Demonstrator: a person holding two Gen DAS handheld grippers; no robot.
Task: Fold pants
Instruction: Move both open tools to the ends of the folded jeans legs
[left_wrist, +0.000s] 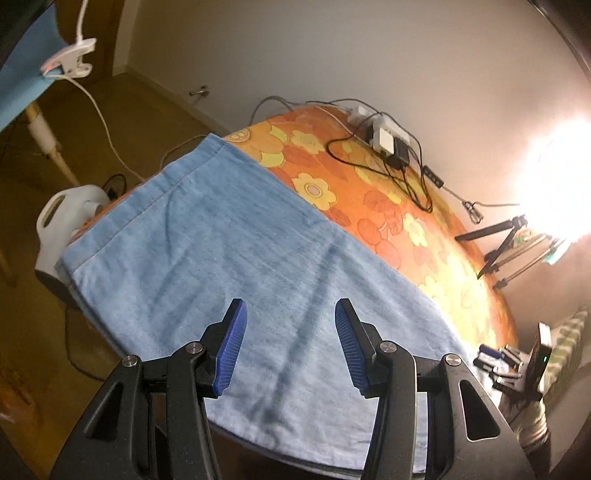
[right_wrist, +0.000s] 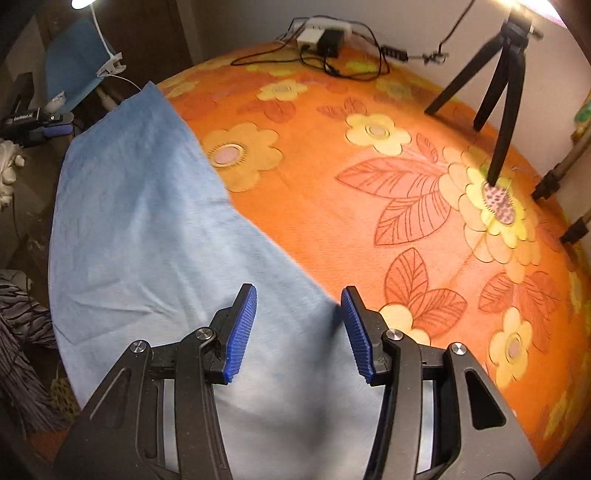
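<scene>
one pair of light blue denim pants (left_wrist: 229, 236) lies on one orange floral blanket (right_wrist: 332, 206). two grippers show, the left gripper (left_wrist: 290, 347) and the right gripper (right_wrist: 299, 332), each with two blue ribbed pads (left_wrist: 231, 350), four pads in all. one white clip lamp (left_wrist: 74, 59) grips one blue board (left_wrist: 22, 85). one white power strip (left_wrist: 384, 138) carries one black adapter (left_wrist: 400, 155). one black mini tripod (right_wrist: 502, 85) stands on three legs, one foot on a yellow flower. one white plastic jug (left_wrist: 62, 218) sits beside the bed. the small dark items (left_wrist: 502, 363) at the left view's lower right are too blurred to count.
</scene>
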